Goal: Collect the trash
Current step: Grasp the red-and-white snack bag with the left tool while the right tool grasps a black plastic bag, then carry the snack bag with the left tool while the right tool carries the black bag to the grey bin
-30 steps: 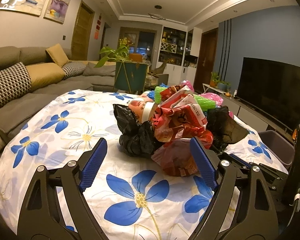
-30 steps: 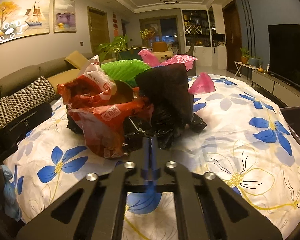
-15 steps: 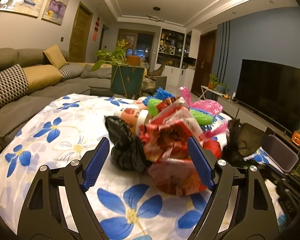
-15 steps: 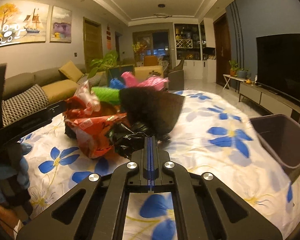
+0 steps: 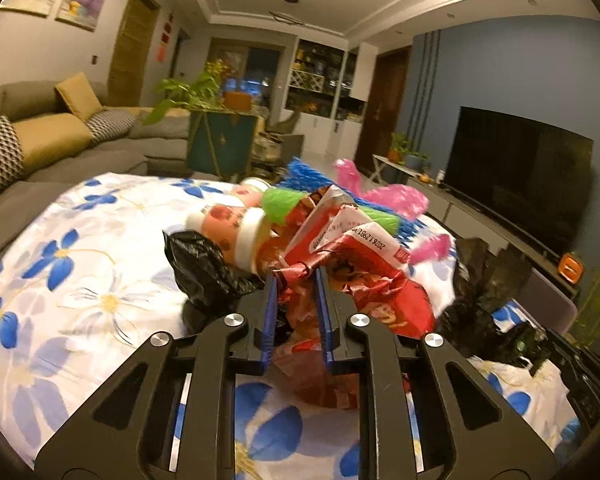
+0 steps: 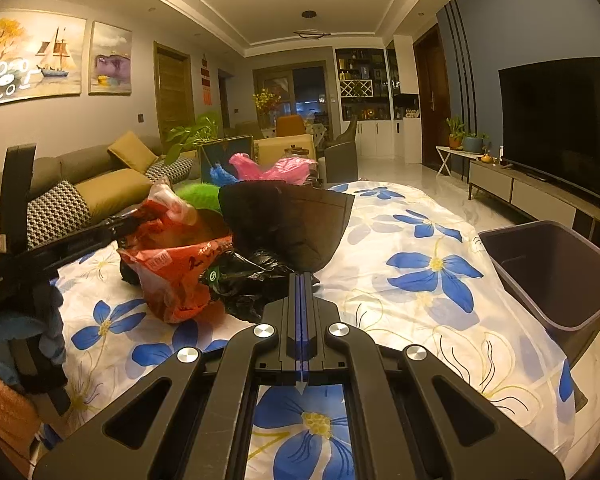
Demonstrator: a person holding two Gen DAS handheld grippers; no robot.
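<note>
A heap of trash lies on a table under a white cloth with blue flowers (image 5: 80,280). My left gripper (image 5: 296,280) is shut on a crumpled red snack wrapper (image 5: 364,276), pinched between the blue pads at the near side of the heap. In the right wrist view the same red wrapper (image 6: 176,268) sits left of centre, with the left gripper's arm reaching it from the left. My right gripper (image 6: 302,280) is shut on a black plastic bag (image 6: 284,224), which stands up just past the fingertips. That black bag (image 5: 480,280) hangs at the heap's right side.
A paper cup (image 5: 228,232), green mesh (image 5: 284,204), blue mesh (image 5: 304,176), a pink bag (image 5: 388,196) and another black bag (image 5: 204,264) stay in the heap. A grey bin (image 6: 556,276) stands open beside the table's right edge. A sofa lies left, a TV right.
My left gripper moved into the heap and went from wide open to shut on the red wrapper. My right gripper, still shut, pulled the black bag away rightward, bringing the bin into view.
</note>
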